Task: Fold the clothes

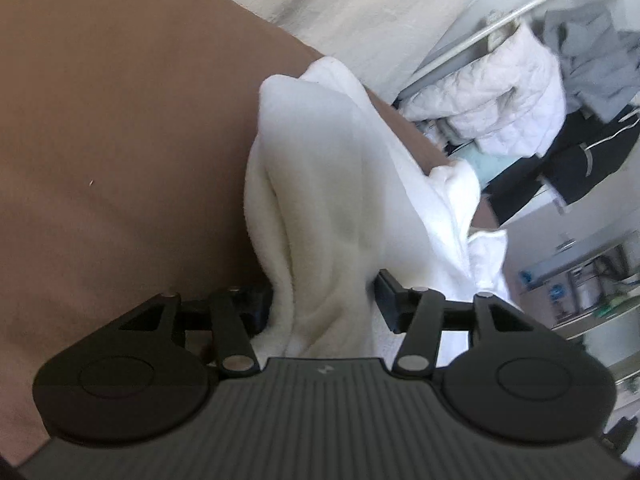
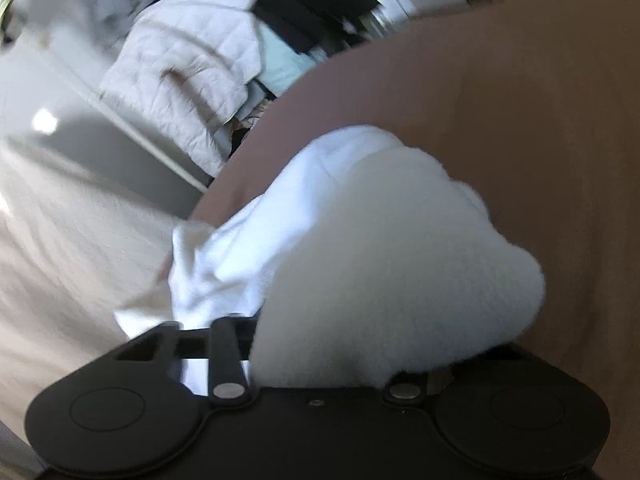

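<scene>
A white fleecy garment (image 1: 320,184) hangs bunched over a brown surface (image 1: 120,140). My left gripper (image 1: 324,300) is shut on a thick fold of it, the cloth filling the gap between the black fingers. In the right wrist view the same white garment (image 2: 380,260) billows over my right gripper (image 2: 352,344), which is shut on it; the cloth hides the right finger and the fingertips. The garment is lifted, with its far end trailing toward the edge of the brown surface (image 2: 520,100).
A cream carpet (image 1: 360,8) lies beyond the brown surface's edge. A rack holds a white quilted jacket (image 1: 500,92), grey clothes (image 1: 600,52) and a dark garment (image 1: 580,160). The quilted jacket (image 2: 188,80) also shows in the right wrist view.
</scene>
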{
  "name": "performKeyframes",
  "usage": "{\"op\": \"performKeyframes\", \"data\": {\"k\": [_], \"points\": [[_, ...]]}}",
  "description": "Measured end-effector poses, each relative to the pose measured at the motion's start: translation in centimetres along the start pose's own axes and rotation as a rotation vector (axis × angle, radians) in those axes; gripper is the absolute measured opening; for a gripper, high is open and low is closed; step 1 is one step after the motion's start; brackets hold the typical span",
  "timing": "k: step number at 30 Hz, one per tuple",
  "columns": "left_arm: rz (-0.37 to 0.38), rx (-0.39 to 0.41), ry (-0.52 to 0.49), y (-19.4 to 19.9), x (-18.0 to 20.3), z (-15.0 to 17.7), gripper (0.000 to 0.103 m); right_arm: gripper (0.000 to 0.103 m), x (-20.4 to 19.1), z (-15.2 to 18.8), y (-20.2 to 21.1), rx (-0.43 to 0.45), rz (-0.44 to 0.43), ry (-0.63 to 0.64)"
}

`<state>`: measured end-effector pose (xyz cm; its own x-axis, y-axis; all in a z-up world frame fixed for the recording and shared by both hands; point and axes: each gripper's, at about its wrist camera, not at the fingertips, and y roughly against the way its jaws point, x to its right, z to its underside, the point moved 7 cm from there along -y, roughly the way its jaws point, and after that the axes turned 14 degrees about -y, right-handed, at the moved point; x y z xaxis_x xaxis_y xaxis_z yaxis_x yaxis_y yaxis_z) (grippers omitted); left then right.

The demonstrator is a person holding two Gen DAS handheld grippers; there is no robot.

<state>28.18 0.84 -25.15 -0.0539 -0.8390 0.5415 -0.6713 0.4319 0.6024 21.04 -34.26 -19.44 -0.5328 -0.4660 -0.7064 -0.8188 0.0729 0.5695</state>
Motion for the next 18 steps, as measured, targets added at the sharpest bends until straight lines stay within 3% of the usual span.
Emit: {"op": "performKeyframes", "data": {"k": [2, 5, 8, 10, 14, 18], "points": [[-0.063, -0.046, -0.117, 0.2, 1.8, -0.8, 0.026, 0.041, -2.1, 0.3, 1.2, 0.052, -0.031, 0.103], [-0.183, -0.064, -0.309, 2.1, 4.9, -3.0, 0.023, 0.039, -6.8, 1.2, 4.3, 0.124, -0.122, 0.289], [-0.274, -0.009, -0.443, 6.4, 6.8, -6.4, 0.023, 0.038, -12.8, 3.8, 7.8, 0.21, -0.151, 0.574], [-0.339, 0.053, -0.473, 10.7, 6.5, -8.9, 0.023, 0.038, -16.9, 6.2, 10.4, 0.261, -0.201, 0.731], [-0.471, 0.18, -0.522, 19.9, 5.5, -13.7, 0.022, 0.037, -24.6, 9.3, 12.4, 0.222, -0.368, 0.758], [-0.556, 0.302, -0.439, 29.9, 0.6, -15.8, 0.023, 0.037, -30.8, 12.7, 14.0, 0.211, -0.55, 0.744]]}}
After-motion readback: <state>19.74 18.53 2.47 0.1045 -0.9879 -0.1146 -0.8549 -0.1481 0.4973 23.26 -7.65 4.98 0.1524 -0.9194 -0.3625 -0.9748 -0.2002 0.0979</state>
